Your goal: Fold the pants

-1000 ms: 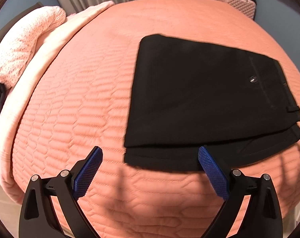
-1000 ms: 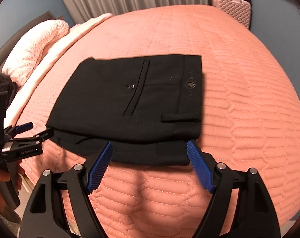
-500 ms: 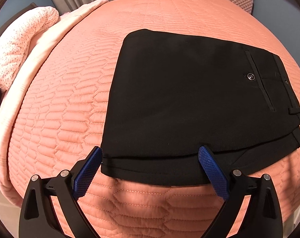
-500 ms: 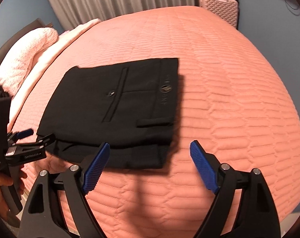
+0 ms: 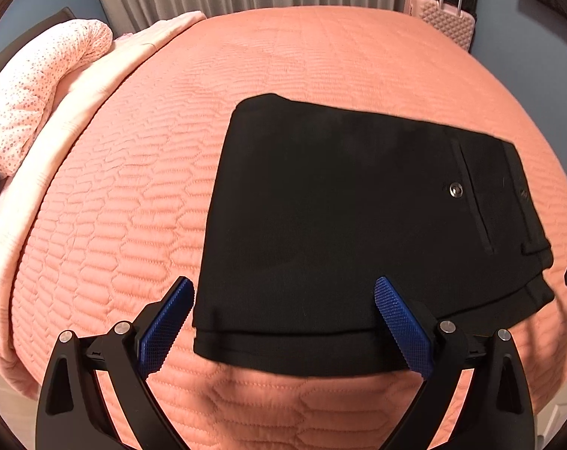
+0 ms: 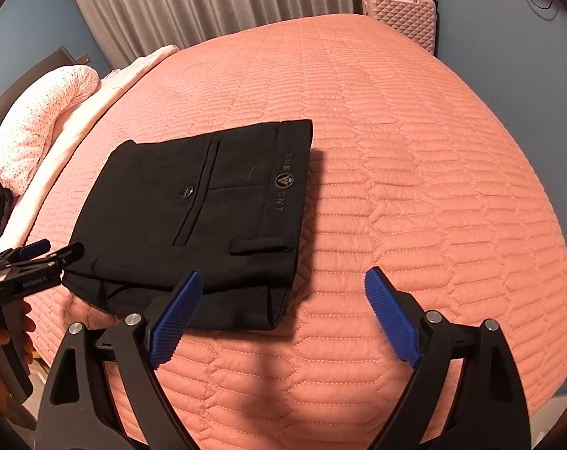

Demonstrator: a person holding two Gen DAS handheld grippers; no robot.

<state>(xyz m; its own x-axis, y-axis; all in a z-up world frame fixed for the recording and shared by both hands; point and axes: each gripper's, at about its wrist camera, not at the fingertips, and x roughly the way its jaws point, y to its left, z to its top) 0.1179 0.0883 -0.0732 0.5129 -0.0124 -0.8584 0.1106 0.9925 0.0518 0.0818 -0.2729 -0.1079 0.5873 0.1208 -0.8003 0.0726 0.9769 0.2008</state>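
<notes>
Black pants [image 5: 351,225] lie folded flat on the coral bed [image 5: 321,56], near hem betw. the left gripper [image 5: 283,322] jaws, wide apart & gripping nothing, while right gripper [image 6: 283,315] jaws, just opened wider, stand empty w/ pants' corner by the left one.

Printed on the waistband [image 6: 289,180] of the black pants [image 6: 193,217], ahead of the right gripper [image 6: 283,315] and off toward its left jaw: grey letters "DNE" above a round emblem with a W-like mark, then "GNT" below it. Read sideways, running along the band. On the left gripper [image 6: 39,262], far out past that same jaw, a small white label, too small and blurred to read. Nothing else legible in either view.
</notes>
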